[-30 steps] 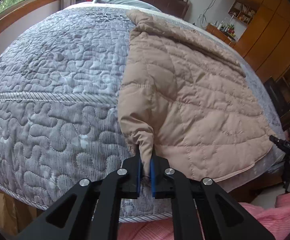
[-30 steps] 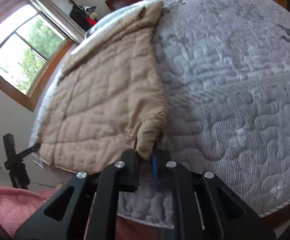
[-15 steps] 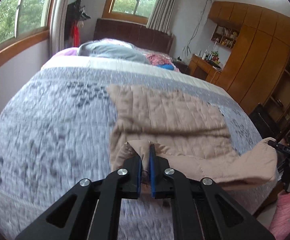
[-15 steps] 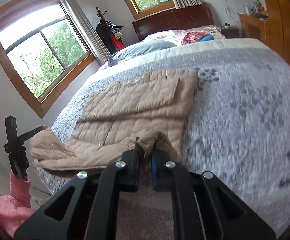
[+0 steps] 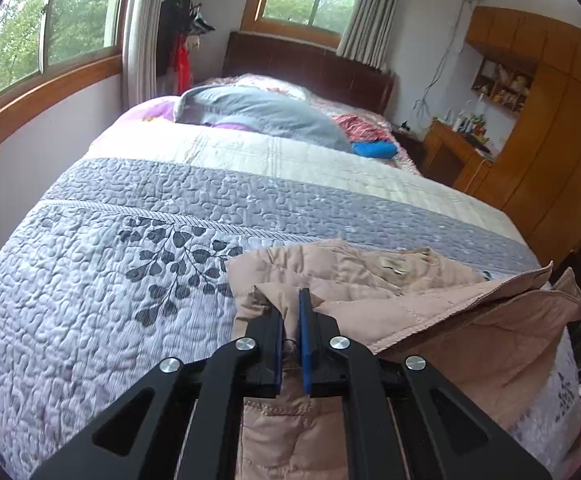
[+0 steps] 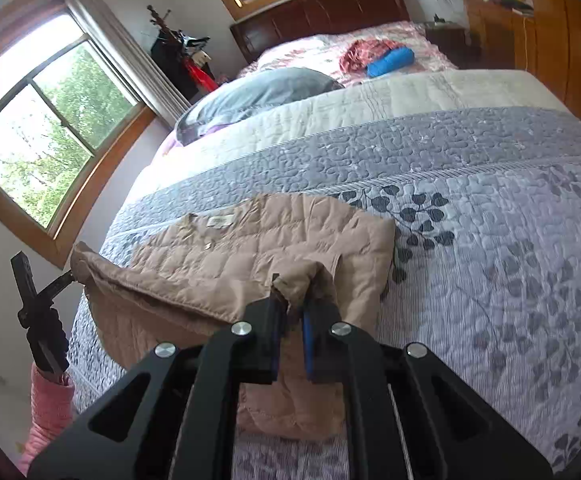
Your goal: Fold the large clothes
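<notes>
Two corners of the jacket (image 6: 250, 248), clamped one per gripper (left (image 5: 290, 336), right (image 6: 290, 320)); you hold its hem edge crosswise, collar directly ahead.

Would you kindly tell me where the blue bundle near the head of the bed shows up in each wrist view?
Left wrist view: the blue bundle lies right of centre, in the upper half, just right of the grey pillow.
Right wrist view: the blue bundle lies upper right, beside red cloth.
Shared landmark: the dark headboard.
</notes>
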### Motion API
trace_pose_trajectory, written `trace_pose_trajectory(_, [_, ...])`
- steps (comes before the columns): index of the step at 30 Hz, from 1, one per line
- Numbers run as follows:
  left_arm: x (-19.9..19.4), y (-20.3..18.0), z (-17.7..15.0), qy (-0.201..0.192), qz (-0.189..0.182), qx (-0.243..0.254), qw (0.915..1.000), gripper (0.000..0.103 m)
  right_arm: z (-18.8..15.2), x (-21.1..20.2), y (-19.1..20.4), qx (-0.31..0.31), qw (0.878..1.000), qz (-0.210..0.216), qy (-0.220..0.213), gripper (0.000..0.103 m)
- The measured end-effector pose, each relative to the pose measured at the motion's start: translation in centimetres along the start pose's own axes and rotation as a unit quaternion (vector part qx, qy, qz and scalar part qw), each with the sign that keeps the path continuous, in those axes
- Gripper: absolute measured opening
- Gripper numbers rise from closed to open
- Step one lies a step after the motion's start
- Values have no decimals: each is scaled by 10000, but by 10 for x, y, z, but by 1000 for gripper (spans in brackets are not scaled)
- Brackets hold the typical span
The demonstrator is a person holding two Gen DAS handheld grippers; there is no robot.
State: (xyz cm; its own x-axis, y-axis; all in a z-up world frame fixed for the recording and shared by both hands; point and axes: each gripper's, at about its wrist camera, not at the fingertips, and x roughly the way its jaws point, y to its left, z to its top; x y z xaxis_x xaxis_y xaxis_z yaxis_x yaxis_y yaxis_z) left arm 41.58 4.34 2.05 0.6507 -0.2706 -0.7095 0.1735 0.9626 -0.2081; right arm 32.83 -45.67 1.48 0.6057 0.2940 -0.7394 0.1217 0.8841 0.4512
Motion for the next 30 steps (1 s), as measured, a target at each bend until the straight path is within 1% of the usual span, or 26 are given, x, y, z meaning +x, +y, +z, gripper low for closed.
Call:
trace_pose_trajectory(6, [76,10,18,607,201,-269,9976,7,34,64,-20,298,9985,-196,419,7])
trace_pose_trajectory(10, [116,18,18,915,282,-427,9945,7,44,101,-36,489,9963,-276,658,7])
trace_pose_trajectory(15, [142,19,21,1084,355,-381,9927,8,49,135,-52,686,9937,-287,839,7])
trace_pose_trajectory(18, [154,21,25,1233,350,-413,9909,10,49,148,-61,802,9920,-268,942,11])
trace_pose_trajectory(20, [156,23,28,1349,281,-484,9893,12,50,149,-65,927,9907,-179,982,13])
trace_pose_trajectory(21, [155,26,30,1418,193,-556,9881,12,49,148,-67,976,9904,-119,974,15])
trace_pose_trajectory(22, [152,28,32,1450,90,-620,9874,13,47,141,-68,1038,9901,-19,948,22])
trace_pose_trajectory(23, [146,32,33,1465,-74,-709,9866,16,45,137,-69,1085,9897,72,929,27])
trace_pose_trajectory(24, [141,36,35,1474,-219,-803,9856,19,44,131,-71,1132,9894,164,892,52])
trace_pose_trajectory(25, [135,40,36,1480,-377,-922,9840,25,42,120,-73,1139,9904,112,774,76])
trace_pose_trajectory(26, [126,45,37,1456,-547,-1057,9822,32,40,109,-72,1046,9927,-40,599,75])
trace_pose_trajectory(27, [118,49,37,1385,-608,-1120,9821,35,39,104,-69,927,9943,-95,510,67])
trace_pose_trajectory(28, [105,52,36,1248,-585,-1107,9843,38,34,96,-66,791,9956,-51,506,63])
trace_pose_trajectory(30, [87,52,32,1106,-503,-930,9882,40,22,89,-60,703,9956,126,599,61])
